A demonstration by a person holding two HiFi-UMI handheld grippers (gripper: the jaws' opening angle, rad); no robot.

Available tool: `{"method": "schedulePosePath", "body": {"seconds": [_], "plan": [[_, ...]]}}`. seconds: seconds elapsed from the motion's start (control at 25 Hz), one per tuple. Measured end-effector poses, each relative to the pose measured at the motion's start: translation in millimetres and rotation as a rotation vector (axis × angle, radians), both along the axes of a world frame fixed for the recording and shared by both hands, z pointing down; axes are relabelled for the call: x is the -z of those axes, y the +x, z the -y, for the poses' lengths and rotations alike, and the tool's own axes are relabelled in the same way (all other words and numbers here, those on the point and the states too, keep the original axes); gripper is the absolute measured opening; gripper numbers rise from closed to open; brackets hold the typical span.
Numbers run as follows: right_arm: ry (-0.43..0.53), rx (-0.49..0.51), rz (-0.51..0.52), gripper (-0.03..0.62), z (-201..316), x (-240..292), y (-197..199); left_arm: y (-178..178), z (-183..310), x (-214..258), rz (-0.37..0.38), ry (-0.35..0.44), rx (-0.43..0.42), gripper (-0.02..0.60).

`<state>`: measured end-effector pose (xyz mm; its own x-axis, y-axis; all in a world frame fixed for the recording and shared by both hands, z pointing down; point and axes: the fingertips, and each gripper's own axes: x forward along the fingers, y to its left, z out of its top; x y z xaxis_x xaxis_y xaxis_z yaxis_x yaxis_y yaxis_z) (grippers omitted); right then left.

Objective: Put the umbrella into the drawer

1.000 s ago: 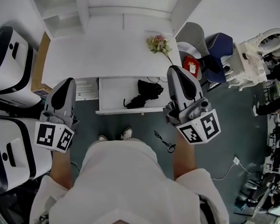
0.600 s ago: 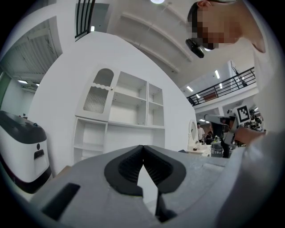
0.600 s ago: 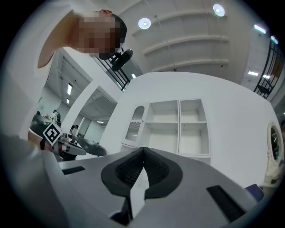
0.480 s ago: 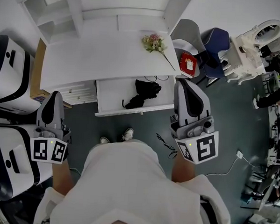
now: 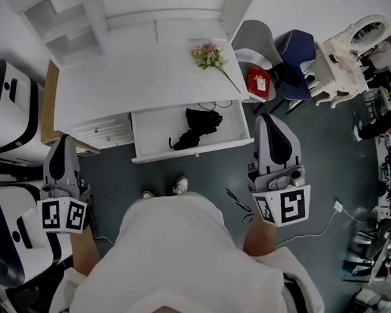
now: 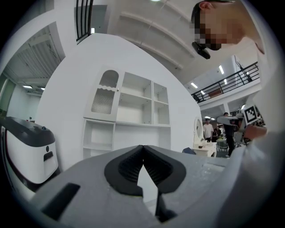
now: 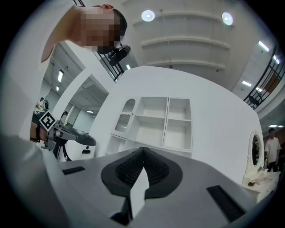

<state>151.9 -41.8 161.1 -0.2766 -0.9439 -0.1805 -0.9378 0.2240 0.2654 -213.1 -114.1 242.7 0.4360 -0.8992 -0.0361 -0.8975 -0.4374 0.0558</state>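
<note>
A black folded umbrella (image 5: 197,128) lies inside the open white drawer (image 5: 151,127) under the desk top (image 5: 134,77). My left gripper (image 5: 62,139) hangs out to the left of the drawer, over the floor and well apart from it. In the left gripper view its pads (image 6: 142,147) meet at the tip with nothing between them. My right gripper (image 5: 267,117) stands just off the drawer's right front corner, not touching it. The right gripper view shows it (image 7: 142,150) shut and empty, pointing at the white shelf unit (image 7: 162,124).
A sprig of flowers (image 5: 210,55) lies on the desk's right end. Chairs with a red packet (image 5: 258,82) stand right of the desk. White machines (image 5: 12,104) crowd the left. A cable (image 5: 236,199) and the person's shoes (image 5: 179,184) are on the floor in front of the drawer.
Both grippers have drawn back from the drawer: the left went outward to the left and toward the person, the right moved right and back. The umbrella stays in the drawer.
</note>
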Motion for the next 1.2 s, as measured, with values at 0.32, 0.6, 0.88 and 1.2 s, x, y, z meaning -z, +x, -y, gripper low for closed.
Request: {"method": "schedulePosePath", "body": {"seconds": [0.32,0.6,0.88,1.2], "plan": [[0.022,-0.062,-0.013,-0.002,0.5,4.4,5.8,32.7,-2.1,4.2,0.03,0.025,-0.102,0.014],[-0.001,-0.089,0.014,0.0,-9.8,-6.6,-1.0,33.4,-3.9,-5.5,0.028,0.002,-0.147,0.014],[-0.023,-0.088,0.029,0.0,-15.7,-13.9,-15.3,23.6,-7.6,-14.4,0.026,-0.019,-0.163,0.014],[-0.077,-0.109,-0.056,-0.002,-17.9,-28.3,-32.6,18.2,-14.0,-24.0,0.012,-0.04,-0.173,0.014]]}}
